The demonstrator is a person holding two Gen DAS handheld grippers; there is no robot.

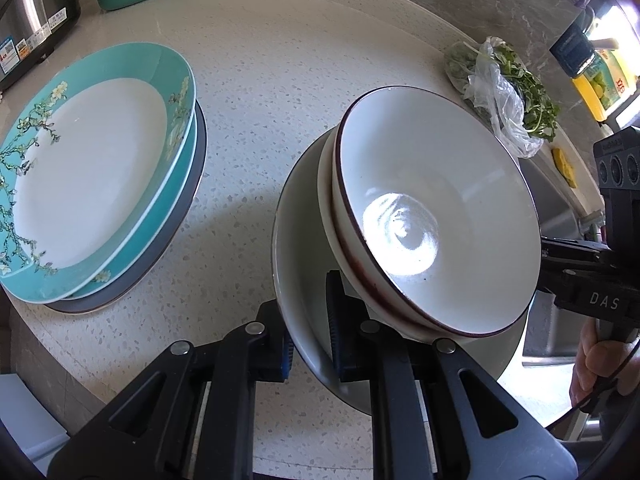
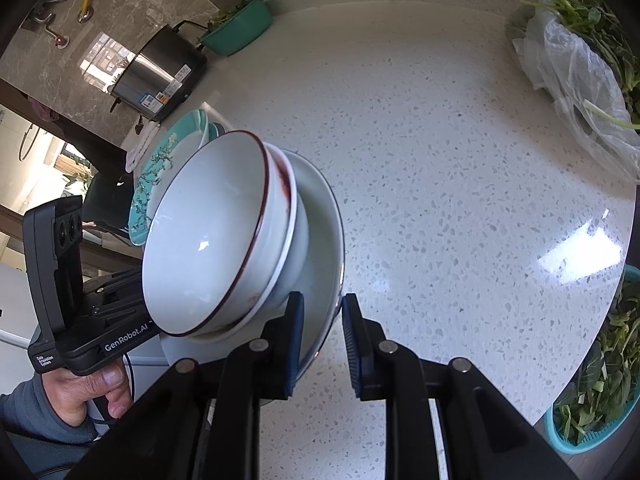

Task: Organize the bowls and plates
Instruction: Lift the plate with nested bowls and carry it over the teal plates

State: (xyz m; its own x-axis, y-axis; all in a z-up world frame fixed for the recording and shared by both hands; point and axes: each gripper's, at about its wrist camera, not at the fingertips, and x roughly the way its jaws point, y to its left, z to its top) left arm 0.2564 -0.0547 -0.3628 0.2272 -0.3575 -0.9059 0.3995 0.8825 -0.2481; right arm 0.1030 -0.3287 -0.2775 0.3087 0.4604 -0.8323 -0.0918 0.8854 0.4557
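Observation:
A stack of white bowls with dark red rims sits nested in a wide pale bowl. My left gripper is shut on the wide bowl's rim, one pad inside and one outside. In the right wrist view my right gripper straddles the opposite rim of the wide bowl, its outer pad a little off the rim; the nested bowls sit tilted. A stack of teal flowered plates lies on the counter to the left, also seen in the right wrist view.
Speckled white counter. A steel cooker and a green basin stand at the back. A plastic bag of greens lies far right, a blue basket of greens near right. A sink lies beyond the bowls.

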